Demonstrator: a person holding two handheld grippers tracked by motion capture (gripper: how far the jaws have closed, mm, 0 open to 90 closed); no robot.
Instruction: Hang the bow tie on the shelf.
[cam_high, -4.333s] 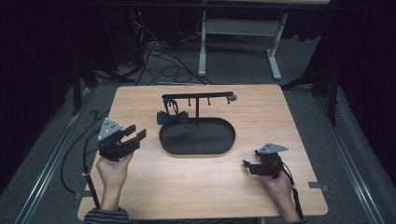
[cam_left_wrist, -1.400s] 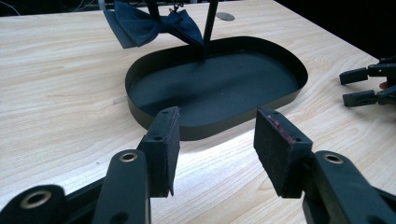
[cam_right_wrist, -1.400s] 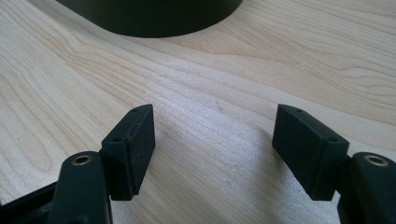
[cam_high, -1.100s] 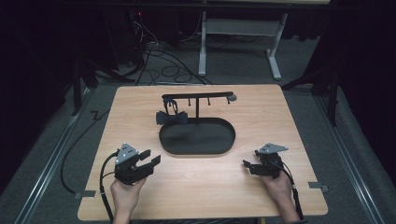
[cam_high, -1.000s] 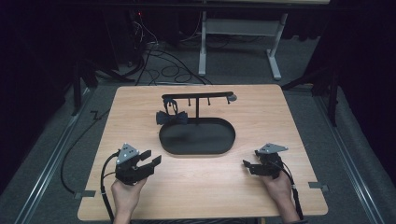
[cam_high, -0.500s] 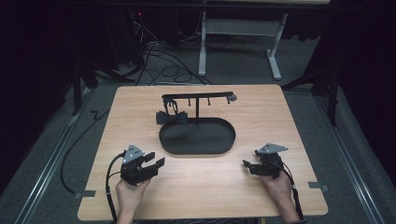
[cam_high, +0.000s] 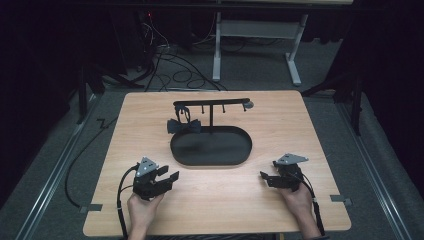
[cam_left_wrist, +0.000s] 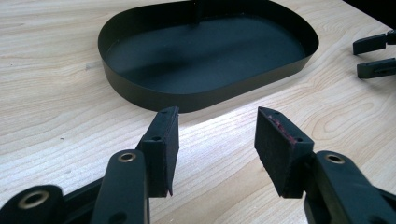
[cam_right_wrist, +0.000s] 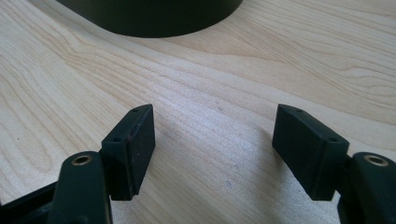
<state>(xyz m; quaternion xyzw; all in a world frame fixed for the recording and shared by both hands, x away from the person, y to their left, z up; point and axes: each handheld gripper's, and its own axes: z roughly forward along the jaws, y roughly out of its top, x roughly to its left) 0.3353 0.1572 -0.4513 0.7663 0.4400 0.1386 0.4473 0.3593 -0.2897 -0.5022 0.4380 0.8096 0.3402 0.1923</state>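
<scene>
A black oval tray (cam_high: 240, 159) lies mid-table with a T-shaped hanger rack (cam_high: 211, 104) rising from its back edge. A black bow tie (cam_high: 183, 126) hangs from the rack's left end. My left gripper (cam_high: 168, 179) rests at the front left, open and empty, pointing at the tray (cam_left_wrist: 140, 95). Between its jaws (cam_left_wrist: 217, 135) I see bare wood. My right gripper (cam_high: 263, 177) sits at the front right, open, holding nothing. In the right gripper view (cam_right_wrist: 214, 140) the tray wall (cam_right_wrist: 154, 21) lies ahead. The right gripper's jaws also appear far right in the left gripper view.
The wooden table (cam_high: 150, 110) has bare surface around the tray. Cables (cam_high: 170, 62) trail on the dark floor behind, near a white desk frame (cam_high: 255, 35). A metal rail (cam_high: 50, 180) runs along the table's left side.
My left gripper has moved from the table's left side down toward the front edge and turned a little toward the tray. The right gripper has stayed put.
</scene>
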